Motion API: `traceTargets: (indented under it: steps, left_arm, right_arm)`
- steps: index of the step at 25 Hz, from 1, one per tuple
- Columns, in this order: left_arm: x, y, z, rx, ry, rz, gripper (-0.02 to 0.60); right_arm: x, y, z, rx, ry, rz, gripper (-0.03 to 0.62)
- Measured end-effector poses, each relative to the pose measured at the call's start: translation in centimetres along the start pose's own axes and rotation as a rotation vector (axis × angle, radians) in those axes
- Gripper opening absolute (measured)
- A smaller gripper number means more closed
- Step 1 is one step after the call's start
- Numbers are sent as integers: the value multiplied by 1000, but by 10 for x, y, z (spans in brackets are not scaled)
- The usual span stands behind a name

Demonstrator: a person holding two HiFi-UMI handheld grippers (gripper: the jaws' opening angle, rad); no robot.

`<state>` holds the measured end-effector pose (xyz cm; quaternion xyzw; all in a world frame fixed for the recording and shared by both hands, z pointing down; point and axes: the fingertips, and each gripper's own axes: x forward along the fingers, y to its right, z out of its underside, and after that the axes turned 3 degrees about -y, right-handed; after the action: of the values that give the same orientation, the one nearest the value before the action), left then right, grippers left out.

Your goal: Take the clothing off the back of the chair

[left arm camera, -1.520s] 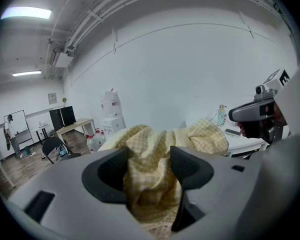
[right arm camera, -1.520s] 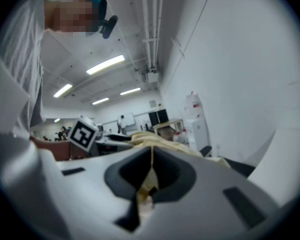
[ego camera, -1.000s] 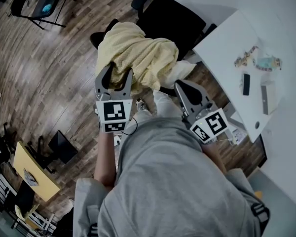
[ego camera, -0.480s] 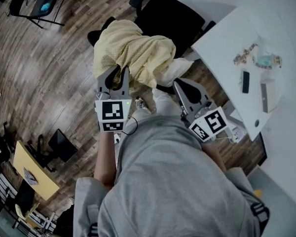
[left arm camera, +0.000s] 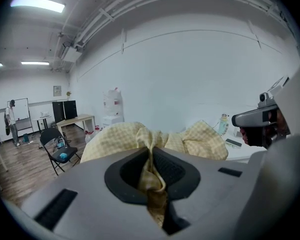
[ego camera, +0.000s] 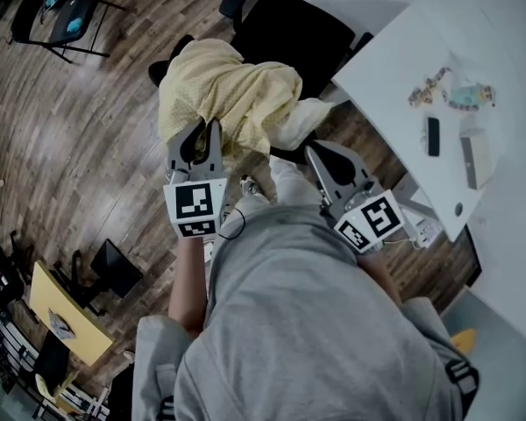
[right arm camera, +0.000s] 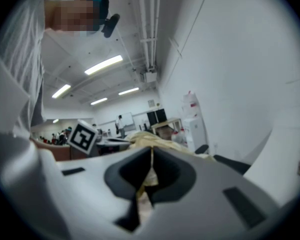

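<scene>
A pale yellow checked garment (ego camera: 228, 90) hangs bunched over the back of a black chair (ego camera: 289, 29). My left gripper (ego camera: 203, 132) is at the garment's near left edge. Its jaws are closing, and a fold of the cloth (left arm camera: 152, 181) is pinched between them. In the left gripper view (left arm camera: 151, 154) the fabric rises out of the jaws and spreads across the chair top. My right gripper (ego camera: 316, 152) is at the garment's lower right corner, shut on a strip of the same cloth (right arm camera: 149, 176) in the right gripper view (right arm camera: 151, 156).
A white table (ego camera: 394, 77) stands to the right of the chair, with a phone (ego camera: 430, 136) and small items on it. A black folding chair (ego camera: 57, 11) stands far left on the wood floor. A yellow table (ego camera: 61, 310) is at lower left.
The left jaws stood wide open around the garment's edge a second ago and have now closed onto it. The right gripper has kept its place and grip.
</scene>
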<state>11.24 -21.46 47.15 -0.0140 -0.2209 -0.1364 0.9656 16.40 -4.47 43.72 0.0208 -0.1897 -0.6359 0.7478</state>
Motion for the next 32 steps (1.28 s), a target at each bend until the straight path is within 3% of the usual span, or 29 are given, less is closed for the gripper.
traceTargets:
  steps: [13, 32]
  left_arm:
    - [-23, 0, -42, -18, 165, -15, 56]
    - [-48, -7, -73, -24, 260, -19, 55]
  right_arm:
    - [-9, -6, 2, 2, 23, 13, 35]
    - [-11, -18, 3, -1, 42, 3, 35]
